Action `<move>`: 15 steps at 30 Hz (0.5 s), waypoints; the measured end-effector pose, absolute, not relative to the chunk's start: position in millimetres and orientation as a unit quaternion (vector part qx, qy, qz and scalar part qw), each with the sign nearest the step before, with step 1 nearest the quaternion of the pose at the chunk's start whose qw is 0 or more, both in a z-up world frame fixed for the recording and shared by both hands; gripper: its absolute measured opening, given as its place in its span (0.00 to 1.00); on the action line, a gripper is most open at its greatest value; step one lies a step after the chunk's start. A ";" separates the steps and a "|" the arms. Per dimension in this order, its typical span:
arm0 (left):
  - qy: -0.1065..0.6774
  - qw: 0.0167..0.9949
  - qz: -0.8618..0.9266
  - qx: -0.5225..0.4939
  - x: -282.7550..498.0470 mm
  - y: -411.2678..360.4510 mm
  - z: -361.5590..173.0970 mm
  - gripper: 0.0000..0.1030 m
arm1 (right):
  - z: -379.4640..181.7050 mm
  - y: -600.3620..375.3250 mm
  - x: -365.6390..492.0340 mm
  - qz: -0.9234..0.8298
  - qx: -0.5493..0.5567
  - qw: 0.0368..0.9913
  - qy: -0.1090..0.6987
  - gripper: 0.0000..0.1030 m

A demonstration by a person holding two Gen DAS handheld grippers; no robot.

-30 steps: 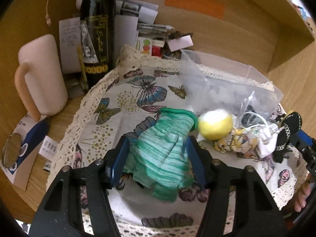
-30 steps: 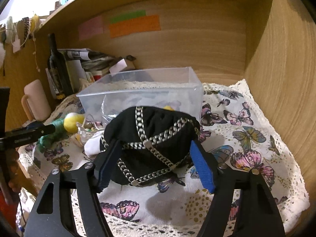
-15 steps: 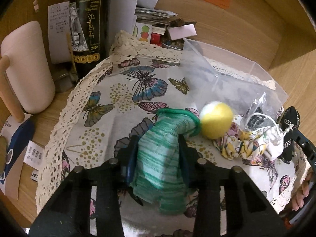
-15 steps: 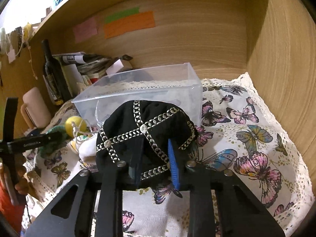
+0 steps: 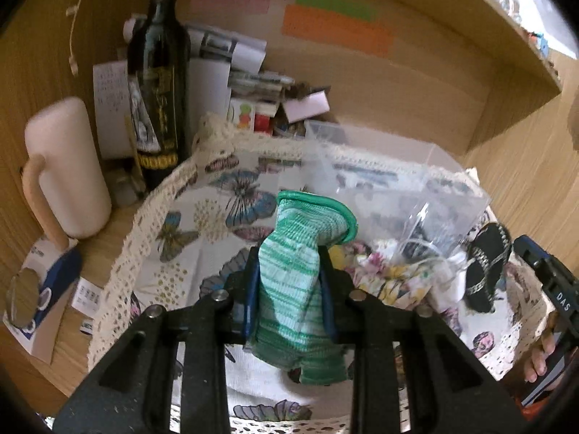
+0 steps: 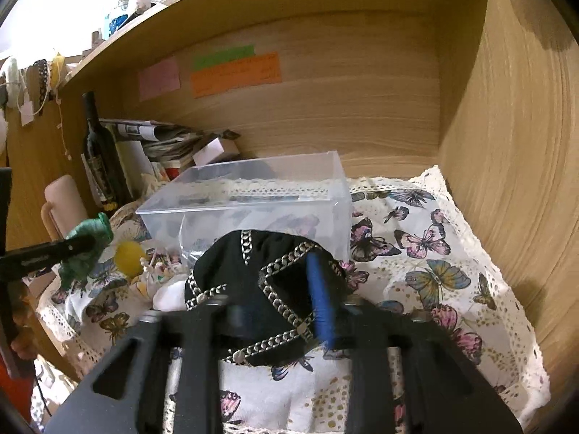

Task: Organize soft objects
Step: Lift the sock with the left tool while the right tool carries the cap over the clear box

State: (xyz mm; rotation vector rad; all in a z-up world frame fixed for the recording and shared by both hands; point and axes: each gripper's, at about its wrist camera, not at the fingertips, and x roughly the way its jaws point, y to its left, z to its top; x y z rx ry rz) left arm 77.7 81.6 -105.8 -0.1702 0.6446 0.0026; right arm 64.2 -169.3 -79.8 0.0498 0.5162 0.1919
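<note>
The green glove (image 5: 295, 282) is pinched btwn the jaws of the left gripper (image 5: 289, 291) at lower centre of the left wrist view, cuff pointing up and away, fingers hanging below the pads; it appears lifted clear of the butterfly cloth (image 5: 202, 224), prob. so it can be carried w/o dragging. In the right wrist view the black cap (image 6: 260, 282) w/ chain trim is clamped by the right gripper (image 6: 282, 307) at lower centre, jaws pressed into the fabric. The clear plastic box (image 6: 253, 195) is seen just behind the cap, mid-frame, open-topped — judged the likely drop spot for both items. A yellow ball (image 6: 129, 255) and a floral cloth bundle (image 5: 380, 275) are left on the cloth beside the box, not yet sorted. A dark bottle (image 5: 159, 83) is stood upper left, out of the way.
</note>
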 end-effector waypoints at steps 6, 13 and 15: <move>0.299 0.951 -0.011 -0.074 78.9 70.5 -96.5 0.28 | -76.2 -166.9 79.7 0.115 0.026 0.957 0.265 0.96; 0.283 0.956 -0.030 -0.069 81.1 55.8 -84.7 0.28 | -97.7 -160.0 101.9 0.123 0.016 0.942 0.310 0.75; 0.278 0.958 -0.032 -0.069 81.4 52.8 -80.5 0.28 | -98.3 -164.4 99.4 0.122 0.024 0.943 0.307 0.60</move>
